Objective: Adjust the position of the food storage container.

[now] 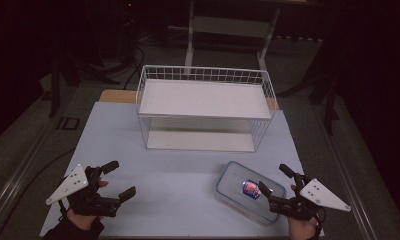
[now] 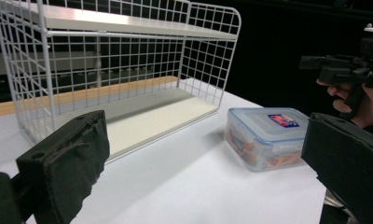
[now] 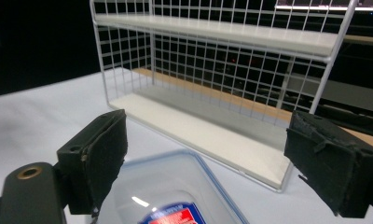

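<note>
We hold the right gripper [image 1: 274,181] spread wide, over the near end of the box [image 1: 238,187]; nothing gripped. Left gripper [image 1: 119,179] also apart, box well off to its right. We'd best lower squarely, span the lid edges, then close.

White table [image 1: 178,185]; wire rack [image 1: 205,107]; lidded box [image 1: 248,192]

Ahead of you a white wire rack [image 1: 204,107] stands at the far middle of the table [image 1: 118,140], its two shelves bare. The table wears a pale cover, and a wooden edge [image 1: 117,95] shows at its far left. Beyond, a metal frame [image 1: 231,25] stands on the dark floor.
</note>
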The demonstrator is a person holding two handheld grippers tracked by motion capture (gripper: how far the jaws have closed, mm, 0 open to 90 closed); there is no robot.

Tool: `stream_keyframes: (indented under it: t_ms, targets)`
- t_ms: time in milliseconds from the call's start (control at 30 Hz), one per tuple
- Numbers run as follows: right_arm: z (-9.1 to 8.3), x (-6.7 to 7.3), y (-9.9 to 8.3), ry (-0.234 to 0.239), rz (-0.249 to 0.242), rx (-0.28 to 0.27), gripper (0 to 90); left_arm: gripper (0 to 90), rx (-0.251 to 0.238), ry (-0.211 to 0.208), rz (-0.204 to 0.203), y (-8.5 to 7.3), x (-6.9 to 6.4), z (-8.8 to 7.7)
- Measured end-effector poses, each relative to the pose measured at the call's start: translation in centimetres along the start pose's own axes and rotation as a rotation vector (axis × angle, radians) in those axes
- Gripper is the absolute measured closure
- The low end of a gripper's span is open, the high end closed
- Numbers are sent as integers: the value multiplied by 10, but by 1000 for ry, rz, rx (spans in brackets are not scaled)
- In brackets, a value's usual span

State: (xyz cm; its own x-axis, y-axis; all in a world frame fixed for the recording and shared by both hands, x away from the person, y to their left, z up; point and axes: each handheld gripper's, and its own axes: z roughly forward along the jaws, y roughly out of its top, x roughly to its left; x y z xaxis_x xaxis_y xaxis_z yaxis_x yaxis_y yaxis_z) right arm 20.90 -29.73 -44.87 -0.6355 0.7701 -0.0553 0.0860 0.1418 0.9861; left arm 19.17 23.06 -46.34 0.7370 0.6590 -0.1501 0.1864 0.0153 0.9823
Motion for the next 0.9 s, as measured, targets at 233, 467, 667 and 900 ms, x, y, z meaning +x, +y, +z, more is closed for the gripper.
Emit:
stream_keyframes:
  t_ms: [233,467,667,900]
  targets:
    - [-9,-6,16,3,-14,50,140,9,-21,4,4,-1,0,2]
    - [-23,-17,7,42,38,133,321,9,-14,-1,10,-2,0,4]
    - [-39,-27,-17,42,54,230,565,8,0,-8,9,-5,0,7]
    - [-52,-39,-42,13,90,320,726,9,9,-21,16,-6,-1,9]
